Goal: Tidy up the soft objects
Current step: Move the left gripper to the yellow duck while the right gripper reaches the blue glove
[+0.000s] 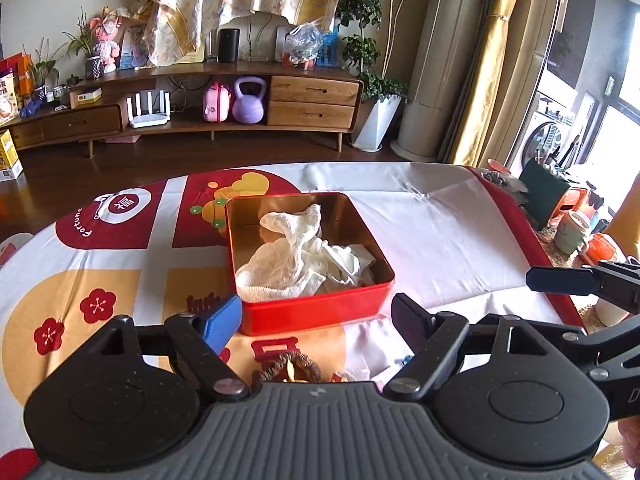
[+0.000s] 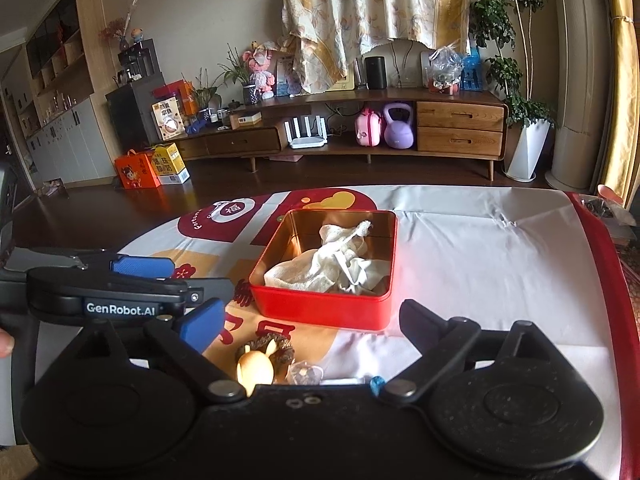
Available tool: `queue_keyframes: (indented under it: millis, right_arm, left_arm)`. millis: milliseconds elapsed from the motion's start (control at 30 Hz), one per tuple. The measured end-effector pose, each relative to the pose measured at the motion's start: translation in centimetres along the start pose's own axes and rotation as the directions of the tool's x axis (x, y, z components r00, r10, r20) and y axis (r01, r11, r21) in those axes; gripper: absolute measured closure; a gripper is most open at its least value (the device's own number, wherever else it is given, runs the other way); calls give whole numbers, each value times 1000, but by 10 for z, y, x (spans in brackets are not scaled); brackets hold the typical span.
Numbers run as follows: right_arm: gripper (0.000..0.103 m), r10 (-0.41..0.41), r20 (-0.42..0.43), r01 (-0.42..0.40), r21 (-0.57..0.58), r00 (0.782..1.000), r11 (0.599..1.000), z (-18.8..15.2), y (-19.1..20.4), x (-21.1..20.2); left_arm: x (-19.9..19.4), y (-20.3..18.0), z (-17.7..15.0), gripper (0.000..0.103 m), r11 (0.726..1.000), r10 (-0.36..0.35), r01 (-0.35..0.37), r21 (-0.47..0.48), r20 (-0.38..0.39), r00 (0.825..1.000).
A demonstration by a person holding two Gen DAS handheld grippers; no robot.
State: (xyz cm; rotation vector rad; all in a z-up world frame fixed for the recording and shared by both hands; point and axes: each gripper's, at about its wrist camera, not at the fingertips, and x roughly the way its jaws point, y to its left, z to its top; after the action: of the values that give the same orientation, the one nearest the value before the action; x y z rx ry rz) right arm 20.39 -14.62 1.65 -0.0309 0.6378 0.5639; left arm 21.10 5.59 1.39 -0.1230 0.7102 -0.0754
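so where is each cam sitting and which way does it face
Left wrist: on the left gripper, facing forward over the red tin of white cloths; its open fingers show, and the right gripper at right.
Right wrist: on the right gripper, facing the same tin; its open fingers show, and the left gripper at left.
Shared: tin, cloths, tablecloth, wooden sideboard.

Clothed table [image 1: 460,240], red tin [image 1: 320,312]

A home living room; wooden TV cabinet [image 2: 360,128], curtains [image 2: 372,12], potted plant [image 2: 524,120].
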Motion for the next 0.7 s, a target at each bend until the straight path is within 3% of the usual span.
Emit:
queue_keyframes:
  millis: [600, 700]
  right_arm:
    - [9, -18, 18, 18, 19, 1000, 1000, -64, -1, -34]
    - [9, -28, 7, 27, 18, 1000, 999, -75, -3, -32]
  left_arm:
    - [-43, -12, -63, 18, 998, -60, 60, -22, 6, 998]
    - [-42, -13, -73, 13, 997, -69, 69, -39, 6, 998]
